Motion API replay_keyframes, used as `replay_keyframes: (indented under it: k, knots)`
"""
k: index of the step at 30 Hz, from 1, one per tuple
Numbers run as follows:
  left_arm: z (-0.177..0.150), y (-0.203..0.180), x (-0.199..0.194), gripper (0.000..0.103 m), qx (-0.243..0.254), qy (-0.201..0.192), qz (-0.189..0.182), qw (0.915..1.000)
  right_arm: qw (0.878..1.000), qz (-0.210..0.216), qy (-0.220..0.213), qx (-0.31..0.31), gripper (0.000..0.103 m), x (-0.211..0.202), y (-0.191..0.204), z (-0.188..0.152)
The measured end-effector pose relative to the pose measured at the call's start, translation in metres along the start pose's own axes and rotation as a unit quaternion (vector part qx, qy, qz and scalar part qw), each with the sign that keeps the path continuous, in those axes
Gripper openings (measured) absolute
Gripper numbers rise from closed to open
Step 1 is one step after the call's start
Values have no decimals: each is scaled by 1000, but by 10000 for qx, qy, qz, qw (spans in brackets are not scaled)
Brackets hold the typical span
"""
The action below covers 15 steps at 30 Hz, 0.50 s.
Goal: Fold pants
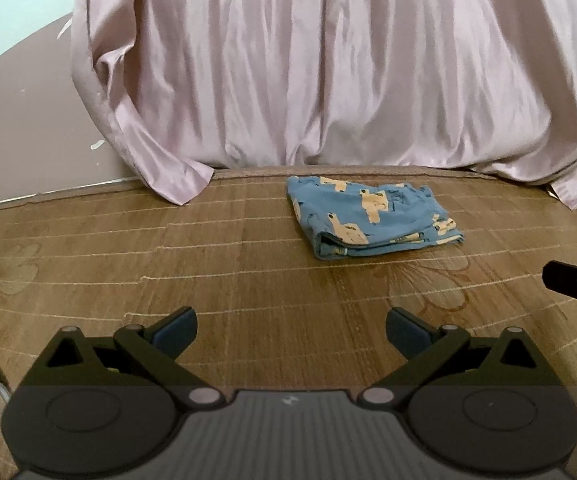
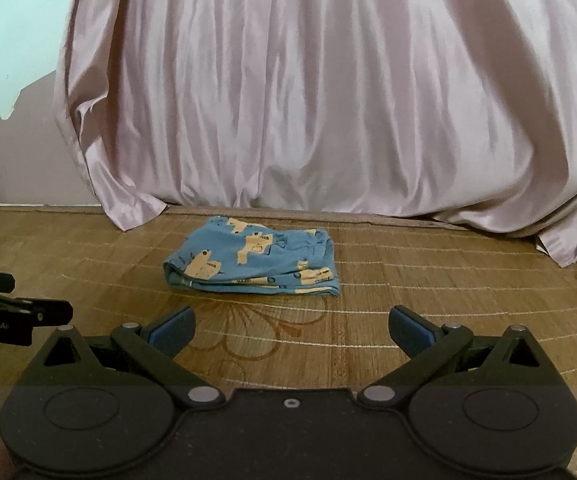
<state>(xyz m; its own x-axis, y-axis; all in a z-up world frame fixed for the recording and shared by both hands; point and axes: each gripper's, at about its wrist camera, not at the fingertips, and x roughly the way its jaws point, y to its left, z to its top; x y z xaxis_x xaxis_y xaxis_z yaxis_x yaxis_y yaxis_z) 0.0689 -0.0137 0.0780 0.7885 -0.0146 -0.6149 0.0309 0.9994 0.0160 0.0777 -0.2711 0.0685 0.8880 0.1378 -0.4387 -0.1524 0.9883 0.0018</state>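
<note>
Item: blue cotton pants with tan print (image 2: 254,262), already folded compact on the woven bamboo mat (image 2: 448,300) at your 12 o'clock; both hand-held grippers, left (image 1: 290,330) and right (image 2: 290,330), released and empty; folding looks finished, so withdraw.

Legible text is scarce. The pants (image 2: 254,262) carry small dark lettering on their cream printed figures; too blurred to read in either view. In the right wrist view, the side of the left gripper (image 2: 20,314) bears pale lettering, partly cut off and unclear, seemingly ending in "AI". A small pale mark sits on the left gripper's ribbed body in its own view; unreadable.
</note>
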Motion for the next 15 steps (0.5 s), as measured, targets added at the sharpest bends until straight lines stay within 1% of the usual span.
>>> replay_keyframes:
  k: [6, 15]
  knots:
    - [-4, -4, -3, 103, 163, -11, -75, 9998, 9999, -23, 90, 38, 102, 3, -2, -1]
    - [-6, -2, -4, 103, 108, 3, -119, 9999, 9998, -88, 127, 126, 102, 3, -5, -3]
